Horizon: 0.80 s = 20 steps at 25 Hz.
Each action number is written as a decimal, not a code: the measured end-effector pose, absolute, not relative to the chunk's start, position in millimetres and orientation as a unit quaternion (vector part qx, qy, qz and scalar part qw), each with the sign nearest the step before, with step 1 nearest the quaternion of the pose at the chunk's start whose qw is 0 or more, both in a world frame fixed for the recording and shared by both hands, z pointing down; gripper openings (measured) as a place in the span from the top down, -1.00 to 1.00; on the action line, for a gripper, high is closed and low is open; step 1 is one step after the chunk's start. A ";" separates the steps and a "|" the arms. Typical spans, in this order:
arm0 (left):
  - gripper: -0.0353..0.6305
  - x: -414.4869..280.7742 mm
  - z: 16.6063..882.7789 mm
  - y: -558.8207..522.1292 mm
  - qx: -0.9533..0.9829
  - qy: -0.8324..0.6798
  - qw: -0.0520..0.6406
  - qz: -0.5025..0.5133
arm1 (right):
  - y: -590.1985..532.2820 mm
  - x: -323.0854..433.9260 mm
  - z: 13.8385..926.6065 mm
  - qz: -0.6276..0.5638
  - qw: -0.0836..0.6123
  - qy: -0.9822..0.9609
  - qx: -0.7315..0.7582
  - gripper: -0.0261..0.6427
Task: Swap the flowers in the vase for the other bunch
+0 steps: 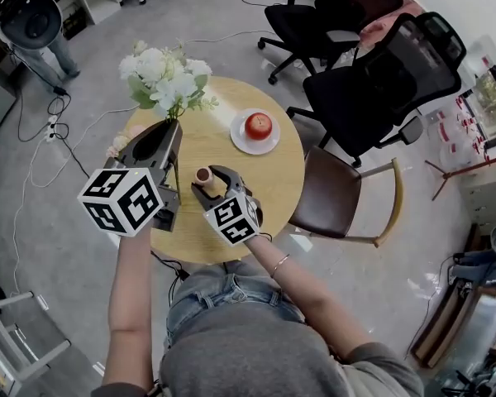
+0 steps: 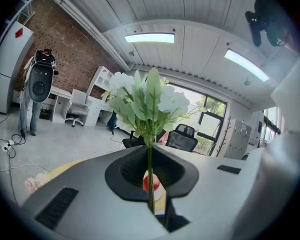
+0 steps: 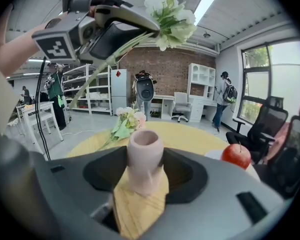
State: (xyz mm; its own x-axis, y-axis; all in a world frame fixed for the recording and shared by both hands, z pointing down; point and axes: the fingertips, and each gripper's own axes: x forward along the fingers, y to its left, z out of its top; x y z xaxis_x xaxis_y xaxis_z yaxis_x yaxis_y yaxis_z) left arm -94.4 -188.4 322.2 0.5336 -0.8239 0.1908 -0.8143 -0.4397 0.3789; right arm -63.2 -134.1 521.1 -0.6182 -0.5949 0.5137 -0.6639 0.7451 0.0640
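Overhead, white bunch [image 1: 165, 77] clear of vase [image 1: 204, 174]

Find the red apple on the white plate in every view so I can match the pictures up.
Head view: the red apple sits on its white plate at the round wooden table's far right edge.
Left gripper view: low centre, a red patch behind the green stem, between the jaws.
Right gripper view: right of centre, beyond the pink vase.
Shared landmark: the wooden table, in all three.
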 end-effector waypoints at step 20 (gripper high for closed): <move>0.80 -57.7 320.0 -219.9 0.869 -0.461 0.166 -0.064 | -130.9 -68.3 522.9 0.076 0.260 -0.896 0.352 0.22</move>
State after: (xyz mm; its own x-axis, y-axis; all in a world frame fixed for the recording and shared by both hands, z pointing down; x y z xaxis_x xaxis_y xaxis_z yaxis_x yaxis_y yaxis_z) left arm -57.7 -219.9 320.0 0.5667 -0.8229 0.0414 -0.7800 -0.5196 0.3488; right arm -68.3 -130.9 522.9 -0.6176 -0.5909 0.5190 -0.6701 0.7408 0.0462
